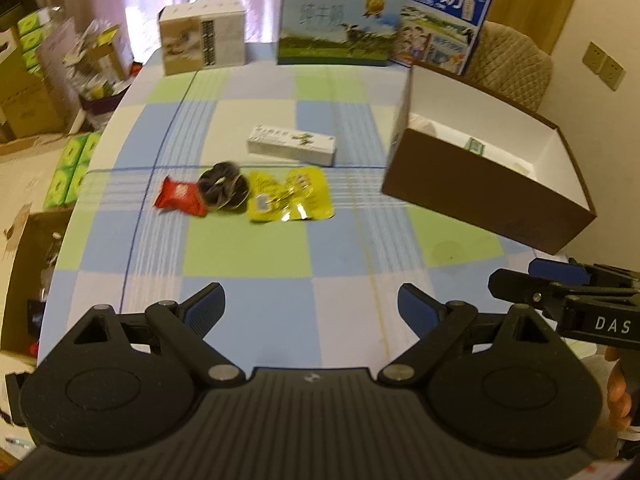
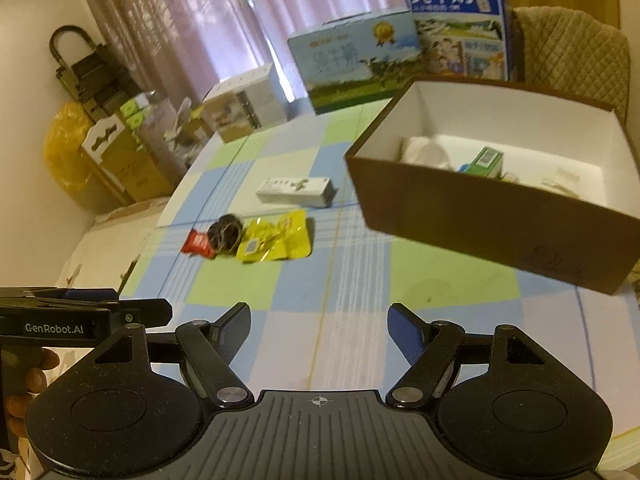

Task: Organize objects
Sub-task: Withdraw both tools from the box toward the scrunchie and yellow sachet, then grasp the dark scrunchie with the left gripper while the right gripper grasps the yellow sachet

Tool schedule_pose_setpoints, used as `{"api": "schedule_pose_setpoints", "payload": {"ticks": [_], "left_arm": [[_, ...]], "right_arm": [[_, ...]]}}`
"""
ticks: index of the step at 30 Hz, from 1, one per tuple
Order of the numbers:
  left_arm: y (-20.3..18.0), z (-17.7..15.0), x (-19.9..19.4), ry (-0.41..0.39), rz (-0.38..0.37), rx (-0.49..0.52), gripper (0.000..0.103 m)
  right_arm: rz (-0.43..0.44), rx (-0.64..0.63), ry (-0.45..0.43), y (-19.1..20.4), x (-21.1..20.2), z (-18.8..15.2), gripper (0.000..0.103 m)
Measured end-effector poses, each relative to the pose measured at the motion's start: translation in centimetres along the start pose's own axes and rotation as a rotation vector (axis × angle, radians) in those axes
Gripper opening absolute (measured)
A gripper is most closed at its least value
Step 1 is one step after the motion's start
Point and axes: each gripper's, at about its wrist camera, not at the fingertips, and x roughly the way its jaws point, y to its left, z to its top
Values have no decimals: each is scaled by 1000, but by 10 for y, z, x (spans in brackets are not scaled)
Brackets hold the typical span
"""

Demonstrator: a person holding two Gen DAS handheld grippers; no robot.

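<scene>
Both grippers are held low over the near edge of the checked tablecloth (image 1: 256, 252). The left gripper (image 1: 311, 310) and right gripper (image 2: 319, 330) are seen with jaws spread wide, nothing pinched. Mid-table, a red packet (image 1: 180, 197), dark hair tie (image 1: 222, 188) and yellow packet (image 1: 290, 194) are lined up touching, with a white carton (image 1: 291, 145) just beyond. The brown box (image 2: 492, 216) is parked to the right, with a green carton (image 2: 486, 162) and some white stuff inside.
</scene>
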Motion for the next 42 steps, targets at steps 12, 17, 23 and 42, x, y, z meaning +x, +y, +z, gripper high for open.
{"api": "schedule_pose_setpoints", "payload": {"ticks": [12, 17, 23, 42], "left_arm": [[27, -8, 2, 7, 63, -37, 91], [32, -8, 8, 6, 73, -45, 91], [41, -9, 20, -5, 80, -39, 91], [82, 18, 89, -127, 80, 83, 83]], "right_arm": [[14, -41, 76, 18, 38, -10, 73], [10, -58, 94, 21, 51, -10, 73], [1, -61, 88, 23, 69, -5, 73], [1, -28, 13, 34, 156, 36, 73]]}}
